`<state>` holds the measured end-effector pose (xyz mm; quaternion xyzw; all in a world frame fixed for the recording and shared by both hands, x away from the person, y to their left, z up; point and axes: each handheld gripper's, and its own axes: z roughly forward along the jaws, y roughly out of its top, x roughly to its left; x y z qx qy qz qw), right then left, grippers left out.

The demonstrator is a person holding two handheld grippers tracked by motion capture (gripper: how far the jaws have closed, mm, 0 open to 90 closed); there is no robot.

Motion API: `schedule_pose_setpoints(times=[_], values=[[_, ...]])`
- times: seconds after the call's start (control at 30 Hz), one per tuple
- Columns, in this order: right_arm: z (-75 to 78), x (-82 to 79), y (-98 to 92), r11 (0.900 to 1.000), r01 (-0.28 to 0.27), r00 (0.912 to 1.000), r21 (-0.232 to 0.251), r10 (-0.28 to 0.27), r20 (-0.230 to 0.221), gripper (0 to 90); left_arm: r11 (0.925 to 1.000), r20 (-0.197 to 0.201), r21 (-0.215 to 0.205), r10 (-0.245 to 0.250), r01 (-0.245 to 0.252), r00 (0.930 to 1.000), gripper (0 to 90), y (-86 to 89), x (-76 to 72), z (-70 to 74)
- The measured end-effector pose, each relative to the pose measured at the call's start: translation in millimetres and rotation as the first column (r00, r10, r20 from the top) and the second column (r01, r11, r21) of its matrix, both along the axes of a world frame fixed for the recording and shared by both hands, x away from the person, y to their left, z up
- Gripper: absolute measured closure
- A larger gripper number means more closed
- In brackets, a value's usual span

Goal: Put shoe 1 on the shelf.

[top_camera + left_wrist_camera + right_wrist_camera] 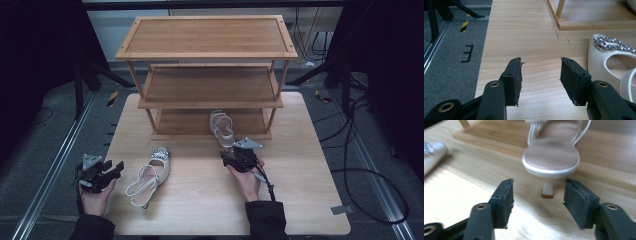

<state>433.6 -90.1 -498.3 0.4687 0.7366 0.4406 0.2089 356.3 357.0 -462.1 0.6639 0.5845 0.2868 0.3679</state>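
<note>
Pale wooden table (pixel 300 200): on the three-tier bamboo rack's (pixel 207 35) bottom shelf we note a strappy white heeled sandal (pixel 221 127), seemingly toe inward, heel toward the released right gripper (pixel 235 155); left gripper (pixel 112 170) released too.

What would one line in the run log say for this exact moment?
right gripper: open, just behind sandal heel | sandal: toe on rack's bottom shelf | left gripper: open, empty | other sandal: on table
</note>
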Motion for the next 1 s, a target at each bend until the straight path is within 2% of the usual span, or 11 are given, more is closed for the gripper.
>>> schedule_pose_setpoints(times=[0.17, 0.2, 0.23, 0.3, 0.37, 0.47, 0.67, 0.87, 1.0], values=[[-8.5, 13.1, 5.4, 0.999, 0.008, 0.9998, -0.042, -0.009, -0.019, 59.0, 1.0, -0.006, 0.001, -0.005, 0.005, 1.0, 52.5, 0.0, 0.7, -0.9], [-9.6, 18.4, 7.5, 0.998, 0.018, 0.9994, -0.052, -0.02, -0.028, 66.3, 1.0, -0.007, 0.001, -0.005, 0.005, 1.0, 52.9, 0.1, 0.9, -1.0], [-9.6, 18.4, 7.5, 0.998, 0.018, 0.9994, -0.052, -0.02, -0.028, 66.3, 1.0, -0.007, -0.003, -0.006, 0.006, 1.0, 52.9, 0.1, 0.9, -1.3], [-9.5, 22.5, 7.7, 0.998, 0.026, 0.9994, -0.049, -0.027, -0.022, 73.5, 1.0, -0.007, -0.005, -0.005, 0.005, 1.0, 53.2, 0.8, 0.9, -1.4], [-9.8, 25.7, 8.1, 0.998, 0.028, 0.9991, -0.052, -0.029, -0.03, 74.6, 1.0, -0.008, -0.008, -0.002, 0.002, 1.0, 53.4, 1.3, 1.1, -1.6], [-10.8, 27.5, 10.5, 0.996, 0.027, 0.999, -0.081, -0.03, -0.033, 76.9, 1.0, -0.005, -0.006, -0.003, 0.003, 1.0, 53.6, 1.2, 0.1, -0.7], [0.6, 28.9, 18.9, 0.998, 0.015, 0.9999, -0.059, -0.014, 0.009, 77.9, 0.9999, -0.008, -0.007, -0.01, 0.009, 0.9999, 54.0, 0.1, 0.8, -1.3], [8.4, 42.4, 33.8, 0.999, 0.008, 0.9996, -0.041, -0.007, 0.027, 78.2, 0.9999, -0.004, -0.015, -0.006, 0.006, 1.0, 54.1, 1.4, 0.3, -0.5], [7.9, 55.3, 38.3, 0.999, 0.027, 0.999, -0.028, -0.026, 0.035, 78.3, 0.9999, -0.008, -0.011, -0.012, 0.012, 0.9999, 54.2, 0.9, 0.7, -1.3]])
